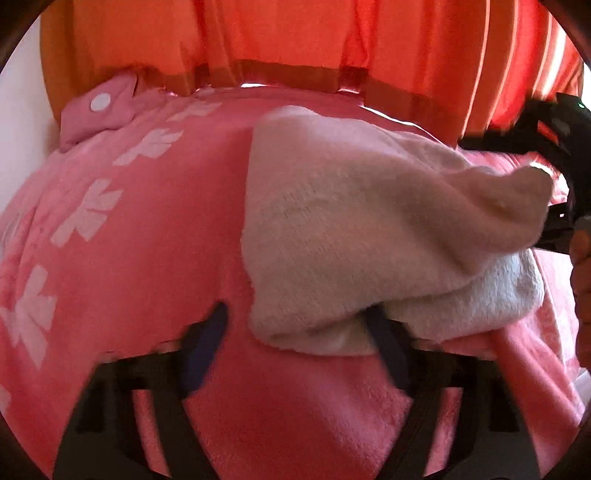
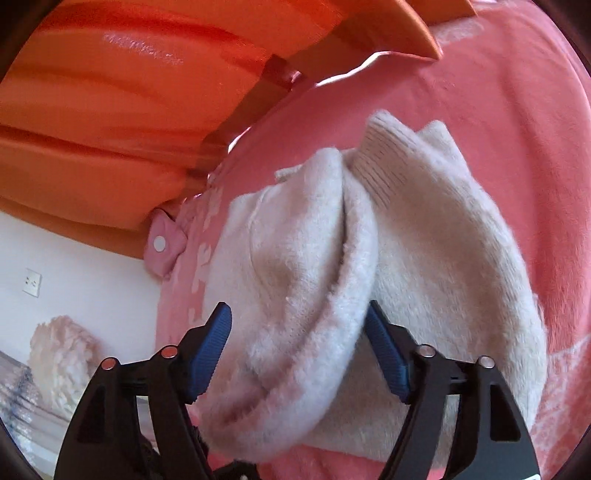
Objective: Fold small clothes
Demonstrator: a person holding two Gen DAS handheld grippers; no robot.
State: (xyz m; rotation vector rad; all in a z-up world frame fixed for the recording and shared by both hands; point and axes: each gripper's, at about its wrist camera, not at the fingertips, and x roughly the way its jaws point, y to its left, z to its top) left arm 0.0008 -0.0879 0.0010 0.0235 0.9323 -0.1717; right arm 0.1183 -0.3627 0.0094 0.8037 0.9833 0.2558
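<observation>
A cream sweater [image 1: 354,229] lies on a pink blanket [image 1: 147,240], orange curtains [image 1: 295,33] at its far edge. The left gripper [image 1: 295,332] is spread, one finger under the sweater's near edge; the right gripper [image 2: 299,354] is spread around a fold.

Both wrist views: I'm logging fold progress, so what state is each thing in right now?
Cream sweater: partly folded, one part lifted over the rest.
Right gripper: jaws apart around a thick fold of the sweater; grip unclear.
Left gripper: open, low at the sweater's near edge.
Pink blanket: spread flat under the sweater.
</observation>
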